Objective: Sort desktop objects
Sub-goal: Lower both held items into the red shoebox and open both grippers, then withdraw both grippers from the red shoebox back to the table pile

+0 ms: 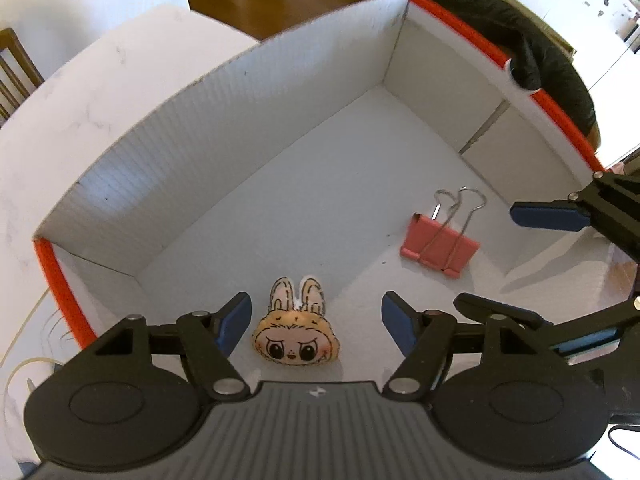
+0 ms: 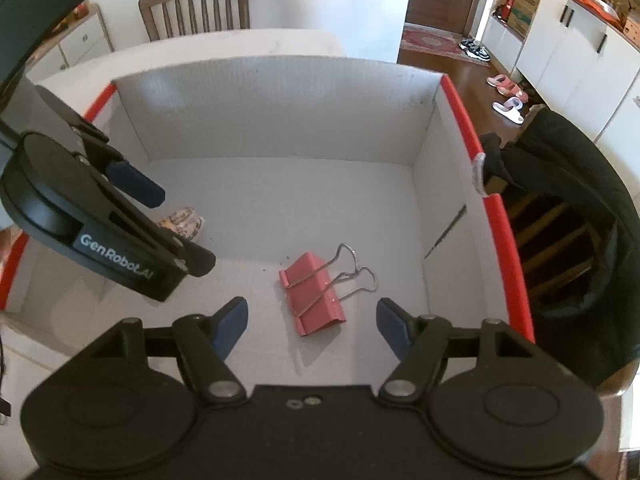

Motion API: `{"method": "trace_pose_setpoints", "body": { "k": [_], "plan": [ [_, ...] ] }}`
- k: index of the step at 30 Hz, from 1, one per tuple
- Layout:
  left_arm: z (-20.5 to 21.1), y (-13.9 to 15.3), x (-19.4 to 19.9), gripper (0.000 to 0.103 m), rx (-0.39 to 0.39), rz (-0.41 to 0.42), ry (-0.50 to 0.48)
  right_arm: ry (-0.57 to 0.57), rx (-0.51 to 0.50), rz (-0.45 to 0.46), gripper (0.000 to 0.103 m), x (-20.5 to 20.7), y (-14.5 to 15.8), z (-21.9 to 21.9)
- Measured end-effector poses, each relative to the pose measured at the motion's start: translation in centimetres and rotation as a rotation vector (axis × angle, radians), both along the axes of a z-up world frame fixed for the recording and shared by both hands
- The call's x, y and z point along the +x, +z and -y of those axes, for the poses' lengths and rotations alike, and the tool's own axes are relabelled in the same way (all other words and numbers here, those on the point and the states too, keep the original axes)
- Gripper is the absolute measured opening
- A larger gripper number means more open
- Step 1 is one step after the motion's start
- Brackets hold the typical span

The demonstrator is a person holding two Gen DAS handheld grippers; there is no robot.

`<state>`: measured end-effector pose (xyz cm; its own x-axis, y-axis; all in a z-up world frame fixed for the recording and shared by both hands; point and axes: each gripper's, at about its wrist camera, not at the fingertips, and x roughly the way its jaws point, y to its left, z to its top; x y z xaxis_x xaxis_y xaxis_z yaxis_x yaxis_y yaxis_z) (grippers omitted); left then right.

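With both jaws spread and empty over the box (image 1: 224, 128), left hand-held gripper (image 1: 316, 322) should drop straight onto the bunny charm (image 1: 297, 338) at the near wall, right hand-held gripper (image 2: 311, 318) squaring to the pink binder clip (image 2: 314, 294) mid-floor.

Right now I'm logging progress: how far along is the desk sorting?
Done: the bunny plush charm and pink binder clip lie inside the white box. In hand: nothing; the left claw and right claw hover open over them. What's left outside the box isn't visible.
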<state>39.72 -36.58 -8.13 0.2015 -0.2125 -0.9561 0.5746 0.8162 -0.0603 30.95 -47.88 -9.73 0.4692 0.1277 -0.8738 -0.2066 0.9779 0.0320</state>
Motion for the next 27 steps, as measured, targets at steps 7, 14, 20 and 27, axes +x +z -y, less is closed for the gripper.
{"method": "trace_pose_setpoints", "body": {
  "k": [7,14,20,27],
  "plan": [
    [-0.5,2.7,-1.4,0.071,-0.06,0.042,0.008,0.01,0.042,0.05,0.071,-1.8,3.0,0.3],
    [-1.7,4.5,-3.0,0.071,-0.119,0.089,0.027,0.016,0.069,0.104,0.071,-3.9,5.3,0.5],
    [-2.4,5.6,-4.8,0.071,-0.165,0.131,0.039,0.019,0.087,0.137,0.071,-5.1,6.6,0.2],
    [-4.3,7.5,-7.4,0.071,-0.215,0.183,0.053,0.018,0.097,0.171,0.071,-6.7,8.0,-1.4]
  ]
}}
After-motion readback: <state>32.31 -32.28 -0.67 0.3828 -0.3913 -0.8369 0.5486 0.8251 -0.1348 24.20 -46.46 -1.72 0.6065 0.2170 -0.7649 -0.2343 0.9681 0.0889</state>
